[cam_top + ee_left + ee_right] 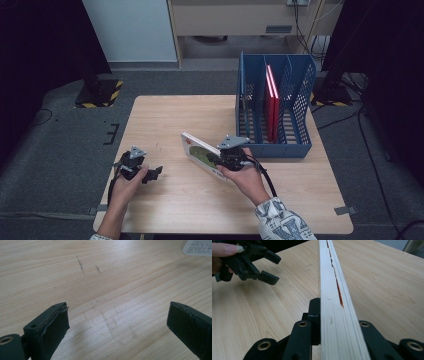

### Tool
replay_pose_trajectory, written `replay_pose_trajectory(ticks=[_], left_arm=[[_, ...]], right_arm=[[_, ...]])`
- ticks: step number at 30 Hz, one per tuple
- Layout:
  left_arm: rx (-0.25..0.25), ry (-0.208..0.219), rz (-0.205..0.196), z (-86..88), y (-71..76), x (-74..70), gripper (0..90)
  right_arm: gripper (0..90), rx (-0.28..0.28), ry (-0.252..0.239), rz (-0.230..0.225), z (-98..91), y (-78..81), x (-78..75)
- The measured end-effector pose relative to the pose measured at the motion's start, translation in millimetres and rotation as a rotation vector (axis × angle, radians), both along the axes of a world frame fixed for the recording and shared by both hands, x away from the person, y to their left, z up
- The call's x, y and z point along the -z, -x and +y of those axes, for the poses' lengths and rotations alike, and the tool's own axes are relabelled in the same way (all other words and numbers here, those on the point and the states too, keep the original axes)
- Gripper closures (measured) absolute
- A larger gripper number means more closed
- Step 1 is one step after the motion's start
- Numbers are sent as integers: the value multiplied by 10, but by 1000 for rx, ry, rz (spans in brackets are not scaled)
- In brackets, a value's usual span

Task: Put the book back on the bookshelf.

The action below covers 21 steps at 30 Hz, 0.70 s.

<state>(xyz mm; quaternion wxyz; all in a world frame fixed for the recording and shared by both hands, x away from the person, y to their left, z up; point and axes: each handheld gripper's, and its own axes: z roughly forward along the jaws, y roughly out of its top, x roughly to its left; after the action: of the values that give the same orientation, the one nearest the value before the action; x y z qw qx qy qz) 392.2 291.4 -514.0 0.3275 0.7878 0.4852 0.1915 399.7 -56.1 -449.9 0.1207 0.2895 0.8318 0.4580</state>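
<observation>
Lying clamped in the right gripper (216, 161), the book (200, 152) hung tilted over the table (165, 120), its long axis running from that hand up and leftward, away from the blue file rack (272, 107) that stood just behind and to the right. That gripper's jaws pressed on both covers, page edges (334, 302) facing its camera. The left gripper (150, 173) rested well to the left, jaws wide apart with nothing between them. Two red books (272, 102) already stood in one slot; the free slots' floors were partly hidden behind the dividers.
</observation>
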Motion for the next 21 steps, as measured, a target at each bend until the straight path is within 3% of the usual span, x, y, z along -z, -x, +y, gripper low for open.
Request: replay_pose_trajectory(ticks=[12, 21], left_arm=[[9, -18, 43, -27, -5, 51, 35], [7, -34, 39, -33, -15, 60, 34]], right_arm=[[756, 23, -17, 3, -135, 47, -9], [756, 37, -32, -3, -252, 93, -52]])
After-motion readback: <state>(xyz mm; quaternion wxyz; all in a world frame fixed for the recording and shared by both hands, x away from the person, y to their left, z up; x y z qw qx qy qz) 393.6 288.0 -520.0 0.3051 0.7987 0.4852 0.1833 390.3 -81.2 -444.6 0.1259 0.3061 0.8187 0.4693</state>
